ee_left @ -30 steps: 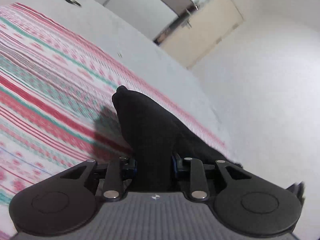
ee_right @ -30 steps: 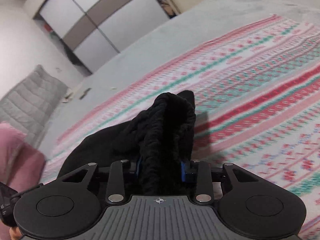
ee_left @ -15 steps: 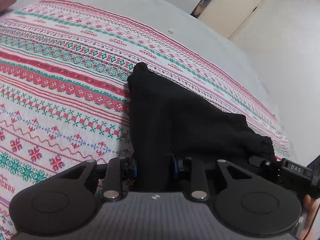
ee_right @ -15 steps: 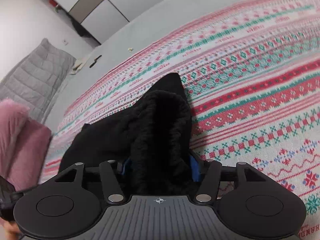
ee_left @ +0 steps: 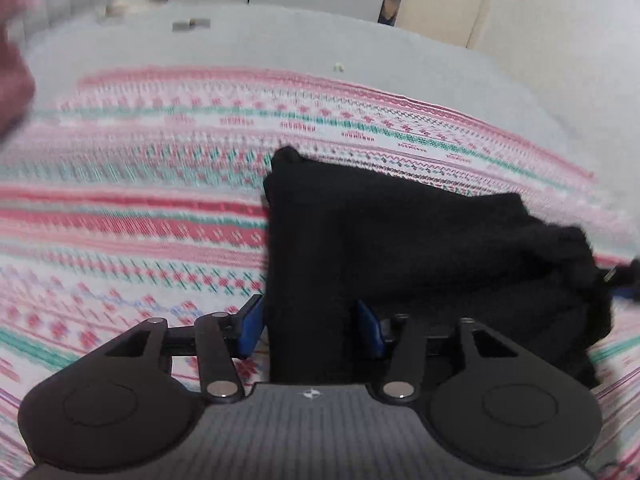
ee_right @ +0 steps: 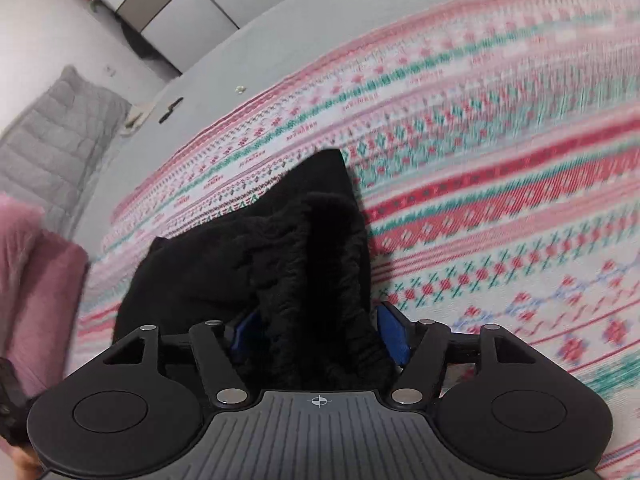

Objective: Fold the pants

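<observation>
The left gripper (ee_left: 310,326) is opening, its blue pads clear of the black cloth that lies between them; a strip of patterned cover shows beside the left pad. The right gripper (ee_right: 318,336) is opening too, with the bunched, ribbed edge of the pants (ee_right: 280,264) filling the gap between its pads, and I cannot tell whether those pads are quite free of the cloth yet.

This looks like the release at the end of a fold: both ends have been laid down and are being let go. The next move calls for drawing both grippers back without dragging the cloth, then either smoothing the pile or taking a new hold for another fold.

The pants (ee_left: 420,248) lie on a red, green and white patterned blanket (ee_left: 140,220) spread over a grey bed (ee_left: 280,36). They are black and thick-looking, doubled into a roughly rectangular pile, flat on the left side and puckered and lumpy on the right.
</observation>
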A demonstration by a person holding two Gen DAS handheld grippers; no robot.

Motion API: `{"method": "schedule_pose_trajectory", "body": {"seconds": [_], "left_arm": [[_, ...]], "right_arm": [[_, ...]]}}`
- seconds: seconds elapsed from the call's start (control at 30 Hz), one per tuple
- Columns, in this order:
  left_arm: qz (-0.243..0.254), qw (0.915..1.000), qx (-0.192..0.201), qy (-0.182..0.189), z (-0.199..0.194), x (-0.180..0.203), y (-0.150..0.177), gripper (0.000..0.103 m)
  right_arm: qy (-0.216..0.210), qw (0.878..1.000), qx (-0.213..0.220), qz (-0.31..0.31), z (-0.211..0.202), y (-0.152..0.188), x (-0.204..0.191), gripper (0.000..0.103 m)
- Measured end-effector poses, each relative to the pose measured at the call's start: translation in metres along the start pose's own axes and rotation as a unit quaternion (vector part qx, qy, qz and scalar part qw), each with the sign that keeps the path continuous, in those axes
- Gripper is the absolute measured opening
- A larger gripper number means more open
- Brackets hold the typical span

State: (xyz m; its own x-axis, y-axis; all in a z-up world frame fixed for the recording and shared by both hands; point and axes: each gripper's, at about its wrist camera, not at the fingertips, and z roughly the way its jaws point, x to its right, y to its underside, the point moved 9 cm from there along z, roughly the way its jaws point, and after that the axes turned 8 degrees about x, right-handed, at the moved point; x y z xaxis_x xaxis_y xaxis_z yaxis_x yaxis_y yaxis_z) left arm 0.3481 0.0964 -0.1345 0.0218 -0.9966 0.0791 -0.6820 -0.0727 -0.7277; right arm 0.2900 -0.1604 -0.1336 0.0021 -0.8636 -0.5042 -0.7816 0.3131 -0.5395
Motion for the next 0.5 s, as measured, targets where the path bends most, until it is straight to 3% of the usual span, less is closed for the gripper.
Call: {"method": "schedule_pose_trajectory", "body": {"seconds": [0.1,0.2,0.33,0.4,0.5], "left_arm": [[0.04,0.9984,0.023,-0.032,-0.009,0.005,-0.005,0.075],[0.04,0.9978,0.04,-0.035,-0.015,0.005,-0.011,0.075],[0.072,0.9922,0.095,-0.038,-0.027,0.021,-0.022,0.075],[0.086,0.9895,0.113,-0.022,-0.032,0.032,-0.025,0.075],[0.076,0.992,0.1,0.003,-0.024,0.039,-0.019,0.075]], "right_arm": [[0.041,0.995,0.041,-0.075,-0.02,-0.01,-0.013,0.064],[0.076,0.982,0.099,-0.144,-0.042,-0.02,-0.029,0.064],[0.053,0.968,0.143,-0.2,-0.059,-0.019,-0.058,0.061],[0.044,0.958,0.157,-0.238,-0.062,-0.013,-0.075,0.057],[0.04,0.945,0.165,-0.28,-0.057,-0.004,-0.089,0.056]]}}
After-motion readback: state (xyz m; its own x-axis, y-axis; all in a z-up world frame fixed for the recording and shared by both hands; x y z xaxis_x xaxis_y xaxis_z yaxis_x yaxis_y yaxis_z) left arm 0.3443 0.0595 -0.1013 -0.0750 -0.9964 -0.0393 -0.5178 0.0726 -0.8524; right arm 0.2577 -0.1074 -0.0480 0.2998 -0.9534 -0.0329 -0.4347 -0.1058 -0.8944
